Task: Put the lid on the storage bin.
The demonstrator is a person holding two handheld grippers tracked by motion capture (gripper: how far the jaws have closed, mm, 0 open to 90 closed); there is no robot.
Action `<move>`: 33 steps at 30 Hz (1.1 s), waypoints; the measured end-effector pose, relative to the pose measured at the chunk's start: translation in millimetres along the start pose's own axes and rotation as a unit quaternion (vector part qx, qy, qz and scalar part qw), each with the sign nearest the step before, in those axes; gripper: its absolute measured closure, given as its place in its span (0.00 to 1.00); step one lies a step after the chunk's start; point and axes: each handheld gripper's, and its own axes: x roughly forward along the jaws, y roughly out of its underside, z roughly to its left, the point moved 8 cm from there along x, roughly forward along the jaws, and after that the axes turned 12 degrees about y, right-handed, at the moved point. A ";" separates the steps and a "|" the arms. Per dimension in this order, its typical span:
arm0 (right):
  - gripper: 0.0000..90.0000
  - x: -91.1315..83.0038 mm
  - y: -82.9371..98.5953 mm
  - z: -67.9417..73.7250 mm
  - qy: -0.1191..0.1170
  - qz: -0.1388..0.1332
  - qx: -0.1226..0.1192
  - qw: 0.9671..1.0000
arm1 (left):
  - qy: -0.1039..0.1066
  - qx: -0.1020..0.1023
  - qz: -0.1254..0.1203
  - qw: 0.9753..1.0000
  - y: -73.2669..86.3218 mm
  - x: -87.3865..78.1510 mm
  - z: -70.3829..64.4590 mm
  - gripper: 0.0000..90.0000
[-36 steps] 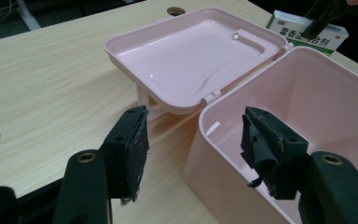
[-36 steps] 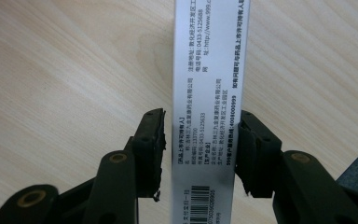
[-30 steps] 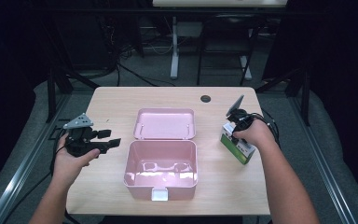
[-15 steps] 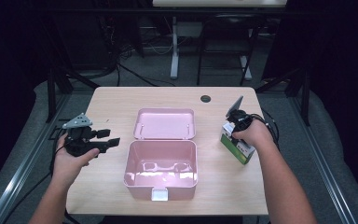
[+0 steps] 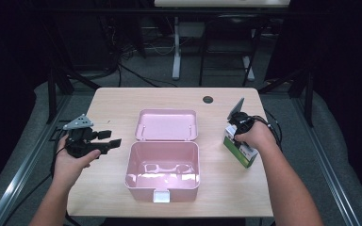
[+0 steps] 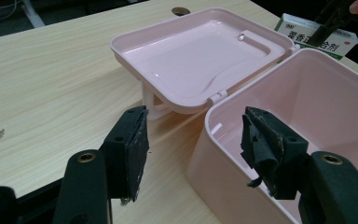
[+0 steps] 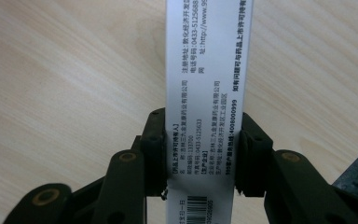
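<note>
In the high view, a pink box [image 5: 162, 175] sits at the lower centre of the frame on the wooden table [image 5: 122, 101], its lid [image 5: 167, 125] thrown fully back and lying flat just above it, and the inside looks empty. At the right of the frame the right gripper [image 5: 238, 126] pinches a green and white medicine carton [image 5: 239, 149], which rests on or just above the tabletop, well apart from the box. At the left, the left gripper [image 5: 109, 140] hovers near the box's left wall with nothing between its jaws. In the left gripper view, that gripper [image 6: 193, 140] has its jaws spread wide and empty, straddling the near corner of the box [image 6: 303, 107], the lid [image 6: 200, 53] lies in the upper centre, and the carton [image 6: 319, 37] peeks in at the upper right. In the right gripper view, the right gripper [image 7: 204, 154] is pressed onto the two sides of the carton [image 7: 205, 84], whose printed white face runs up the middle of the frame over bare wood. By my reading, the box is opened and the carton is gripped; lifting it across and setting it inside the box is left, and perhaps closing the lid.
</note>
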 end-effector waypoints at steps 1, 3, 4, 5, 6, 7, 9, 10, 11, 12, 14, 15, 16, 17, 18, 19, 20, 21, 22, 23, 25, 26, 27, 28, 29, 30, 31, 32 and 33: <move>0.68 -1.1 0.7 0.6 0.001 0.002 -0.006 1.000 | 0.000 -0.001 0.000 1.000 0.0 0.0 -0.1 0.45; 0.68 -3.4 2.2 4.1 -0.001 0.005 -0.008 1.000 | 0.000 -0.002 -0.001 1.000 0.0 0.0 0.0 0.45; 0.68 -4.7 2.5 5.1 0.000 0.003 -0.015 1.000 | -0.001 -0.002 -0.003 1.000 0.0 -0.1 0.3 0.45; 0.68 -6.4 2.7 6.7 0.000 0.000 -0.018 1.000 | -0.001 -0.002 -0.003 1.000 0.1 -0.2 0.4 0.45; 0.68 -8.8 2.9 8.2 0.000 -0.003 -0.020 1.000 | -0.001 -0.002 -0.003 1.000 0.1 -0.3 0.5 0.45; 0.68 -11.4 2.8 9.5 0.000 -0.009 -0.022 1.000 | -0.001 -0.002 -0.003 1.000 0.2 -0.3 0.6 0.45; 0.68 -17.9 3.2 11.7 -0.003 -0.016 -0.026 1.000 | -0.002 -0.003 -0.002 1.000 0.3 -0.2 0.9 0.45; 0.68 -21.6 3.7 12.6 -0.003 -0.016 -0.029 0.999 | -0.002 -0.002 -0.002 1.000 0.4 0.0 1.0 0.45; 0.68 -25.0 4.4 14.2 -0.002 -0.016 -0.031 0.999 | -0.002 -0.003 -0.002 1.000 0.6 0.2 1.1 0.45; 0.68 -28.0 4.7 16.1 0.000 -0.020 -0.035 0.999 | -0.002 -0.002 -0.001 1.000 0.6 0.3 1.3 0.45; 0.68 -35.0 6.7 20.0 0.005 -0.018 -0.051 0.999 | -0.001 -0.002 -0.002 1.000 0.6 0.7 1.4 0.45; 0.68 -38.6 7.4 22.6 0.006 -0.018 -0.056 0.998 | -0.002 -0.003 -0.001 1.000 0.9 0.9 1.5 0.45; 0.68 -41.7 7.9 25.0 0.006 -0.020 -0.062 0.998 | -0.001 -0.004 0.001 1.000 1.4 0.9 1.8 0.45; 0.68 -45.6 8.8 27.4 0.007 -0.018 -0.068 0.997 | -0.003 -0.004 0.000 1.000 1.5 1.4 2.2 0.45; 0.68 -48.7 8.9 29.6 0.008 -0.022 -0.074 0.997 | -0.003 -0.004 0.001 1.000 1.8 1.5 2.3 0.45; 0.68 -52.1 9.1 32.5 0.006 -0.022 -0.074 0.997 | -0.003 -0.005 0.001 1.000 2.0 1.5 2.4 0.45; 0.68 -54.9 9.1 35.3 0.004 -0.025 -0.076 0.997 | -0.003 -0.005 0.000 1.000 1.9 1.3 2.4 0.45; 0.68 -57.7 9.2 36.9 0.005 -0.028 -0.084 0.996 | -0.001 -0.005 0.002 1.000 1.9 0.8 2.2 0.45; 0.68 -60.9 9.1 39.2 0.004 -0.029 -0.089 0.996 | -0.001 -0.005 0.001 1.000 1.8 0.6 2.1 0.45; 0.68 -64.7 9.5 41.9 0.003 -0.025 -0.089 0.996 | -0.001 -0.005 0.001 1.000 1.7 0.3 2.1 0.45; 0.68 -70.4 9.0 46.0 -0.001 -0.028 -0.095 0.995 | -0.001 -0.004 -0.001 1.000 1.5 0.0 2.5 0.45; 0.68 -72.7 8.8 48.7 -0.004 -0.030 -0.095 0.995 | -0.003 -0.004 -0.002 1.000 1.4 0.2 2.8 0.45; 0.68 -75.7 8.7 50.8 -0.006 -0.029 -0.099 0.995 | -0.003 -0.004 -0.002 1.000 1.4 0.0 2.9 0.45; 0.68 -78.1 8.5 53.1 -0.008 -0.031 -0.102 0.994 | -0.003 -0.005 -0.003 1.000 1.4 0.0 2.9 0.45; 0.68 -80.9 8.8 55.5 -0.009 -0.030 -0.105 0.994 | -0.003 -0.005 -0.003 1.000 1.3 -0.1 3.0 0.45; 0.68 -84.4 9.2 57.4 -0.009 -0.026 -0.109 0.994 | -0.003 -0.005 -0.003 1.000 1.4 -0.1 3.1 0.45; 0.68 -86.6 9.0 59.7 -0.011 -0.031 -0.113 0.993 | -0.003 -0.005 -0.003 1.000 1.4 0.0 3.1 0.45; 0.68 -89.3 9.0 61.9 -0.013 -0.033 -0.117 0.993 | -0.003 -0.006 -0.003 1.000 1.4 0.1 3.1 0.45; 0.68 -92.7 9.5 63.9 -0.014 -0.031 -0.121 0.992 | -0.003 -0.005 -0.002 1.000 1.5 -0.1 3.3 0.45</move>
